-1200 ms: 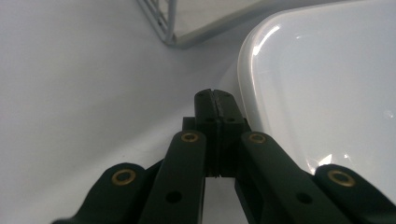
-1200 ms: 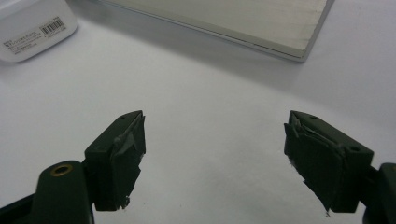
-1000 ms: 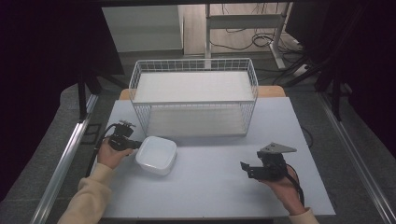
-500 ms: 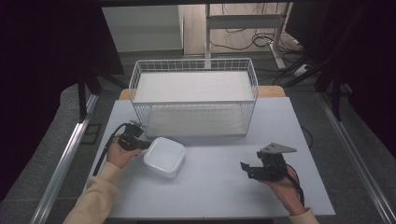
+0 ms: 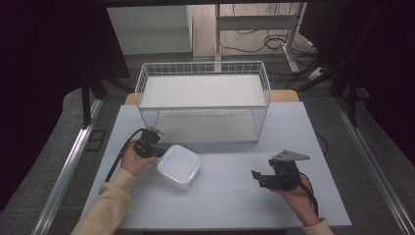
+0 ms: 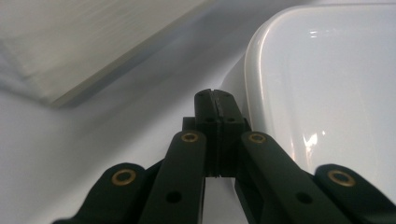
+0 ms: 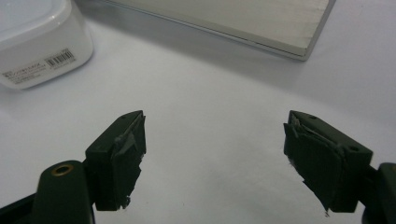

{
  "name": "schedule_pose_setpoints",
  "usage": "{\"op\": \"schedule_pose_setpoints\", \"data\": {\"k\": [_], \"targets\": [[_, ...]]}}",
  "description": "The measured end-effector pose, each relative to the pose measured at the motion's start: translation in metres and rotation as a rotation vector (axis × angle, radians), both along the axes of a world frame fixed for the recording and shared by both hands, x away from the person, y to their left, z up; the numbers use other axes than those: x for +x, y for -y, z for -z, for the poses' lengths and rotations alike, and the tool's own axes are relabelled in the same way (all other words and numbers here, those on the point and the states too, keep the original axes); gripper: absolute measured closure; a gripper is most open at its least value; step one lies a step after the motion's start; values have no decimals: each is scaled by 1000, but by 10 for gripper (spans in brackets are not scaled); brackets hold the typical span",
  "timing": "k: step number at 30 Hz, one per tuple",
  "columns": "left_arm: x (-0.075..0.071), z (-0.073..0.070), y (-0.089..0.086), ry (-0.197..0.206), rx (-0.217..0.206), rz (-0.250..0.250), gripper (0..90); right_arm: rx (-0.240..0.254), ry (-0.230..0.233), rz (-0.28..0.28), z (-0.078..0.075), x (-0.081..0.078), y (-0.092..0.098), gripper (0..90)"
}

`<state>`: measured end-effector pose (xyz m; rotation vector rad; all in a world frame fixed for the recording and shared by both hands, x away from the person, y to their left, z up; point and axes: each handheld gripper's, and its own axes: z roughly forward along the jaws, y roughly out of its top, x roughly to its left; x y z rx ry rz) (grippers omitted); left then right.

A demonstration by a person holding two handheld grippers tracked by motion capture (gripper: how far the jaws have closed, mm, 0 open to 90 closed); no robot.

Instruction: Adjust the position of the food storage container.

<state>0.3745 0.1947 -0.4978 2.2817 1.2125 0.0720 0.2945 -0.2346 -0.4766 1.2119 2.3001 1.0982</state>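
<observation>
High view | left gripper (image 5: 155,147) closed, touching white container (image 5: 179,166) | right gripper (image 5: 258,177) wide

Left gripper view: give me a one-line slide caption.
Left gripper, jaws shut, pressed beside the rim of the white container on the pale table.

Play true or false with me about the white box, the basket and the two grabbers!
1. The white box sits inside the wire basket. False: it is on the table, in front of the basket.
2. The right gripper has its fingers wide apart. True.
3. The left gripper is next to the box. True.
4. The right gripper holds the box. False: it holds nothing, and the box is off to its side.
5. The left gripper's fingers are spread wide. False: they are pressed together.
</observation>
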Motion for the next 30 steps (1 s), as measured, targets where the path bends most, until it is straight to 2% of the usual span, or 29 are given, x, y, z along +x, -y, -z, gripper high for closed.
{"op": "schedule_pose_setpoints", "data": {"k": [1, 2, 3, 4, 10, 17, 30], "targets": [[0, 0, 4, -3, 3, 9, 897, 0, 1, 0, 0, 0, 0, 208], [1, 0, 7, 3, 24, 38, 898, 1, 0, -2, 0, 0, 0, 208], [1, 0, 12, -1, 32, 41, 898, 1, 0, -2, 0, 0, 0, 208], [1, 0, 15, -1, 27, 41, 898, 3, 0, -2, 0, 0, 0, 208], [0, -3, 45, -2, 42, 111, 898, 5, 3, -4, -1, -1, 0, 208], [-2, -2, 67, -4, 53, 160, 897, 5, 2, -7, -1, -2, -1, 208], [-5, -3, 84, 1, 53, 202, 897, 7, -2, -8, 0, -2, -1, 208]]}}
